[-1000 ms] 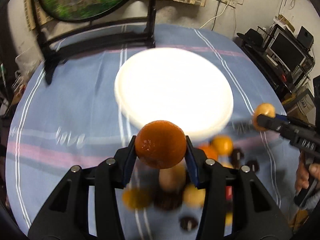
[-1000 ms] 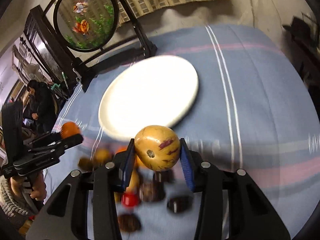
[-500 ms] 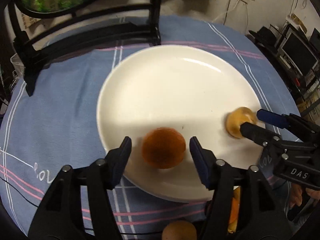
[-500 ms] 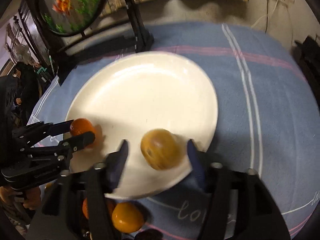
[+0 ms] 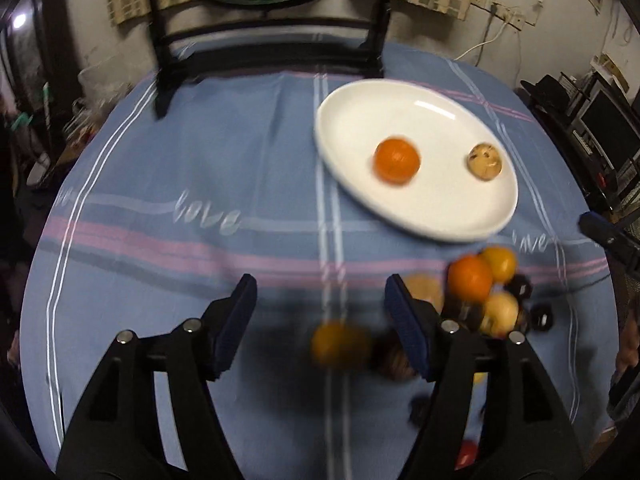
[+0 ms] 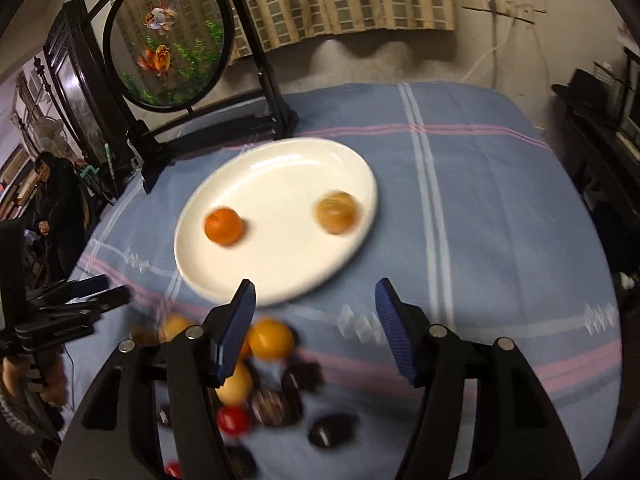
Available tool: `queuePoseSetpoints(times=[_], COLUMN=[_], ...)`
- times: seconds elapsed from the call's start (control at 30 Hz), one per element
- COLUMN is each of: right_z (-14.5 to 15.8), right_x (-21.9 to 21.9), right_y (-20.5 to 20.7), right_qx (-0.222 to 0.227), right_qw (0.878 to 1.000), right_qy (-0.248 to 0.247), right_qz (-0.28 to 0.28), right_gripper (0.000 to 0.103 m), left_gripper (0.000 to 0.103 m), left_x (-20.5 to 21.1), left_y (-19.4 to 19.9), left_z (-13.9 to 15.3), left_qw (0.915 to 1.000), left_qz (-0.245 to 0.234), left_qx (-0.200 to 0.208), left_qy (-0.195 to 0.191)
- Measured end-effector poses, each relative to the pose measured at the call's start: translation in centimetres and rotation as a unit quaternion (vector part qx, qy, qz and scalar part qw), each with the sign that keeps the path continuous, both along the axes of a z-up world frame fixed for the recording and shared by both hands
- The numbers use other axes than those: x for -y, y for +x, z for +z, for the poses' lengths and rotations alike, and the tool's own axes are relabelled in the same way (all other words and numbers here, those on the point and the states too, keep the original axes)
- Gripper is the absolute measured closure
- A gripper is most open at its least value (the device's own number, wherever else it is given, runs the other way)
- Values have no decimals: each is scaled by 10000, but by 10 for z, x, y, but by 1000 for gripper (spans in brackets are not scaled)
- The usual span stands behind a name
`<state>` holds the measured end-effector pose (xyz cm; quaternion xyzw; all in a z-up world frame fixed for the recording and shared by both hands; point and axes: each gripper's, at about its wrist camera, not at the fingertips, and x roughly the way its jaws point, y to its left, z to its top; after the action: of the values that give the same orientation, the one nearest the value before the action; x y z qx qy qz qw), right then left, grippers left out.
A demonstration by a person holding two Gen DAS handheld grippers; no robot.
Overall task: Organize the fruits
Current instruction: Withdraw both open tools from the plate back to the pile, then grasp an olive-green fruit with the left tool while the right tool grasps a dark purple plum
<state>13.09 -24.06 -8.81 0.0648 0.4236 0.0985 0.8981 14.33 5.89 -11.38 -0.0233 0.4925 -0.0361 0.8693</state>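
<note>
An orange and a yellow purple-flecked fruit lie apart on the white plate. My left gripper hovers over the blue cloth in front of the plate, and its jaws are opening with nothing between them. A pile of loose fruit sits to its right. In the right wrist view the orange and the yellow fruit rest on the plate. My right gripper stands open and empty at the plate's near rim. The left gripper shows at the left edge.
Orange, yellow, red and dark brown fruits are heaped near the table's front. A round goldfish screen on a black stand stands behind the plate. A person stands at far left. Dark furniture lines the right.
Both grippers let their fruits go onto the plate, opened wider and pulled back towards the near side of the table. The left view has swung left of the plate.
</note>
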Motion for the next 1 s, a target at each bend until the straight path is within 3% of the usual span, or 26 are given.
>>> queuePoseSetpoints(times=[0.13, 0.27, 0.4, 0.67, 0.8, 0.87, 1.0], right_z=[-14, -30, -38, -22, -20, -20, -22], right_x=[25, 37, 41, 34, 44, 48, 43], right_y=[-52, -89, -113, -134, -140, -140, -134], right_qx=[-165, -434, -650, -543, -567, -583, -623], right_qw=[9995, 9983, 9968, 9975, 9961, 9955, 9959], right_qy=[120, 229, 263, -135, -169, -140, -155], right_qz=[-243, -327, -393, -435, -662, -735, -641], right_gripper=[40, 40, 40, 40, 40, 40, 40], left_gripper=[34, 35, 35, 37, 44, 61, 61], left_x=[-26, -31, -13, 13, 10, 7, 6], left_y=[-46, -69, -58, -9, -1, 2, -2], left_z=[-22, -34, -30, -39, -51, -53, -55], left_qw=[9989, 9981, 9993, 9991, 9983, 9971, 9960], left_qz=[292, 339, 74, -308, -314, -324, -411], left_qx=[-361, -515, -374, -286, -378, -398, -349], left_qy=[-52, -80, 40, 44, -311, -556, -708])
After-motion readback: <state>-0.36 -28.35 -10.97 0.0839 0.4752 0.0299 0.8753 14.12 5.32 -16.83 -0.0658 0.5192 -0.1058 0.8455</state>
